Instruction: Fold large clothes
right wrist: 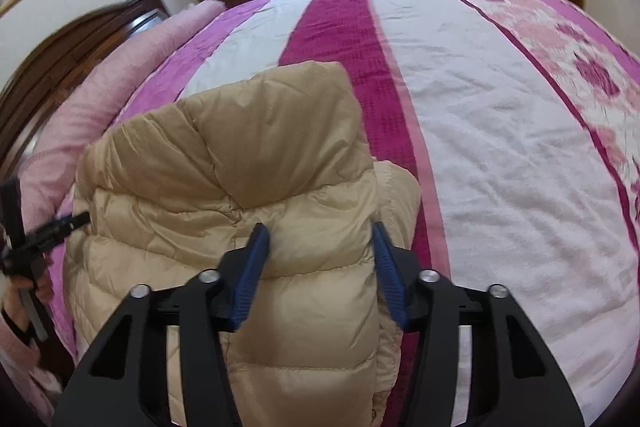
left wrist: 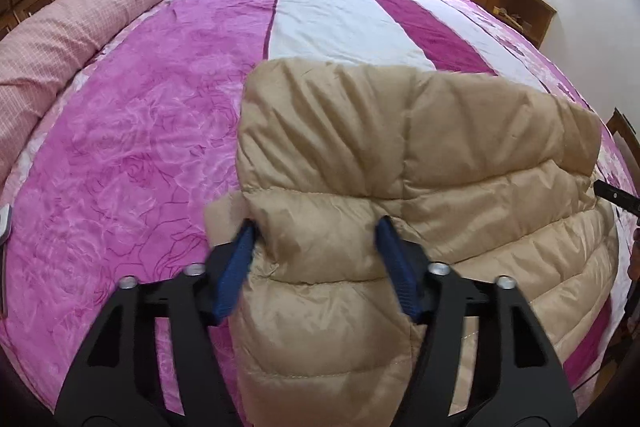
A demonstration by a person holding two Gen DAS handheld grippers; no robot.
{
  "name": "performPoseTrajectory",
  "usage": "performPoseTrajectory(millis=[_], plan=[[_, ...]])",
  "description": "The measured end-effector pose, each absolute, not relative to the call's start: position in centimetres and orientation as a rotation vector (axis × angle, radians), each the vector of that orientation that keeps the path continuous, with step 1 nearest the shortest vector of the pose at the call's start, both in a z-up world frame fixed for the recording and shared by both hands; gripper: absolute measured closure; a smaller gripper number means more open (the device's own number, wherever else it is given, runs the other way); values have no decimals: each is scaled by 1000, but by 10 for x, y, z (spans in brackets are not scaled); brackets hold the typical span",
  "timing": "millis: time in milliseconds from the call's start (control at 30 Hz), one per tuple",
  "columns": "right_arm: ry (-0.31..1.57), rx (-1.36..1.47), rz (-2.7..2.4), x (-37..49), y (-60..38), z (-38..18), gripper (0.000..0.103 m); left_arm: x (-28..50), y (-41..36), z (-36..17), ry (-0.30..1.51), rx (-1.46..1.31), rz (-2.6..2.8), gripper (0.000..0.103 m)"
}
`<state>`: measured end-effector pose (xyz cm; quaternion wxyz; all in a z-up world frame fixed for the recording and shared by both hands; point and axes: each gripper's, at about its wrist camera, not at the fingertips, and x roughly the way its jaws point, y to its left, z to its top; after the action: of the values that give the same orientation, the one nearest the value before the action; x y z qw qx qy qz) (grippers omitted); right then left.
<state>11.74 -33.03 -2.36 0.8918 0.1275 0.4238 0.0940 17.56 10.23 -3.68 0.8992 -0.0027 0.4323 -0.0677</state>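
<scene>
A folded beige down jacket (left wrist: 420, 155) lies on the bed's pink-and-white striped bedspread (left wrist: 120, 147). The left gripper (left wrist: 316, 227) pinches a puffy fold at the jacket's near left edge between its blue jaws. The right gripper (right wrist: 320, 231) pinches the near right edge likewise.

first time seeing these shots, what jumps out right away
A puffy beige quilted jacket lies folded on the near edge of the bed, with the blue pads of the left tool and the right tool each pressed into a bulge of it. Under it spreads a bright magenta, pink and white striped bedspread, with a rolled pink quilt by the headboard.
</scene>
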Motion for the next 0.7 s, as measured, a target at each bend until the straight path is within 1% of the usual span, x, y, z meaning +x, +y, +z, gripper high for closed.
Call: performPoseTrajectory(millis=[33, 67, 100, 133, 167, 200, 333, 433, 700], plan=[[879, 303, 192, 117, -334, -24, 64, 176, 102, -37, 894, -7, -141, 62], [875, 321, 193, 116, -336, -24, 68, 177, 102, -37, 892, -13, -147, 68], [868, 334, 195, 116, -336, -23, 75, 178, 101, -37, 890, -25, -156, 79], [859, 344, 193, 115, -337, -21, 78, 179, 101, -35, 885, -35, -159, 87], [850, 349, 190, 114, -336, -18, 85, 179, 100, -33, 879, -38, -165, 90], [830, 348, 187, 112, -334, -13, 88, 180, 98, -30, 868, -34, -165, 93], [768, 331, 165, 114, -329, 2, 91, 191, 92, -17, 830, -23, -151, 95], [782, 307, 123, 126, -326, 0, 92, 206, 92, -15, 822, -25, -153, 95], [841, 259, 57, 157, -317, -24, 92, 234, 92, -43, 871, 4, -125, 93]])
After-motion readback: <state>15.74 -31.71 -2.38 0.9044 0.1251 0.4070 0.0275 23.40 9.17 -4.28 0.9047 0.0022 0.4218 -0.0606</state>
